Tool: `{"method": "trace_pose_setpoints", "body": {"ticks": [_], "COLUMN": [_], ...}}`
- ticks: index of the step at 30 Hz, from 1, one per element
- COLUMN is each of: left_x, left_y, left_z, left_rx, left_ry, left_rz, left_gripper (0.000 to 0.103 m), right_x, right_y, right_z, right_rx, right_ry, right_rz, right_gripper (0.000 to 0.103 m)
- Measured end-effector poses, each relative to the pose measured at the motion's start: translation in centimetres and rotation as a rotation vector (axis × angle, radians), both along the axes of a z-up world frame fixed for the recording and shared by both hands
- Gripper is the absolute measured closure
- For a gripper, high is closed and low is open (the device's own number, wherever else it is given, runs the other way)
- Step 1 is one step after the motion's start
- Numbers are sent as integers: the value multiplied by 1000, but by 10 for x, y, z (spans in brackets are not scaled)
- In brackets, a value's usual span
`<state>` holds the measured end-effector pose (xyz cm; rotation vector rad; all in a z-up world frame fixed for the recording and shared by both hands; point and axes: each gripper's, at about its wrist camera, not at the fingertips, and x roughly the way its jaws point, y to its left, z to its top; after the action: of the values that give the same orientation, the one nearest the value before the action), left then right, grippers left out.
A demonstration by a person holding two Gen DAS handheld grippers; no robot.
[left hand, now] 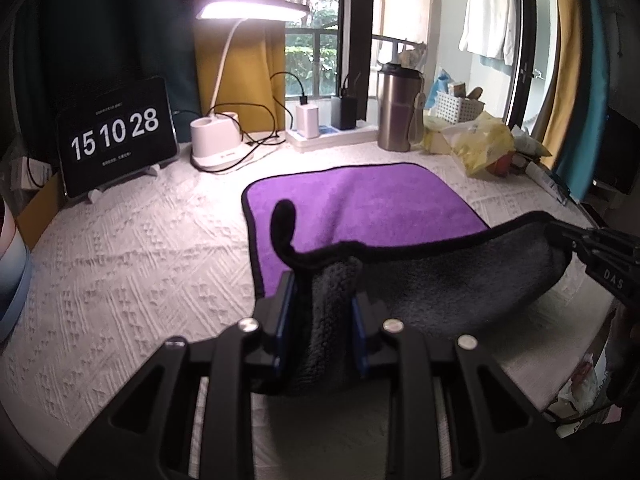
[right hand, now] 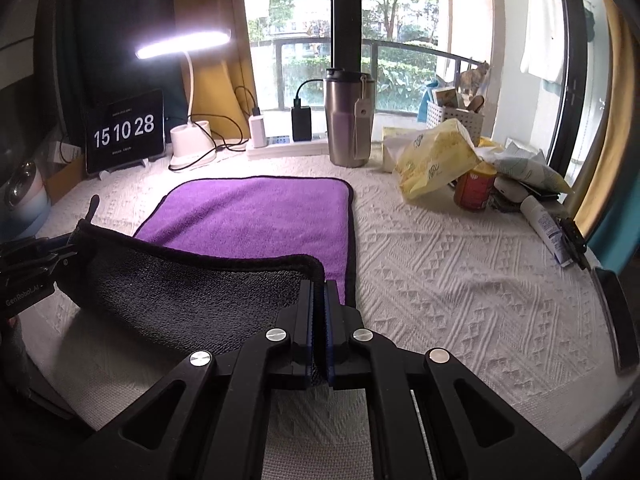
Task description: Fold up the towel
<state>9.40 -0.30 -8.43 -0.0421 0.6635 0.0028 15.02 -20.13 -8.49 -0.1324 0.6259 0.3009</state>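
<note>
A towel [left hand: 372,204], purple on top, dark grey underneath, with black trim, lies on the white textured tablecloth [left hand: 132,264]. Its near edge is lifted and turned over, so the grey underside [left hand: 440,280] faces me. My left gripper [left hand: 322,292] is shut on the near left corner, with thick grey cloth bunched between its fingers. My right gripper [right hand: 319,288] is shut on the near right corner of the towel [right hand: 256,216]. The right gripper also shows at the right of the left wrist view [left hand: 576,246], and the left gripper at the left of the right wrist view [right hand: 60,254]. The raised edge sags between them.
At the back stand a tablet clock [left hand: 116,136], a lit desk lamp [left hand: 218,140], a power strip with chargers [left hand: 332,128] and a steel tumbler [right hand: 349,120]. Yellow bags, a can [right hand: 474,188], a tube and a phone [right hand: 616,320] crowd the right side.
</note>
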Motion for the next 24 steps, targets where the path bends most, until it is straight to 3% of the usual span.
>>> {"method": "trace_pose_setpoints", "body": {"ticks": [24], "left_x": [18], "left_y": [19], "left_z": [33], "left_rx": [-24], "left_ry": [-104], "left_rz": [16], "left_gripper": [77], "right_x": [20], "right_y": [10], "right_z": [34], "right_rx": [3], "right_ry": [-96], "right_rz": [-3], "right_gripper": [98]}}
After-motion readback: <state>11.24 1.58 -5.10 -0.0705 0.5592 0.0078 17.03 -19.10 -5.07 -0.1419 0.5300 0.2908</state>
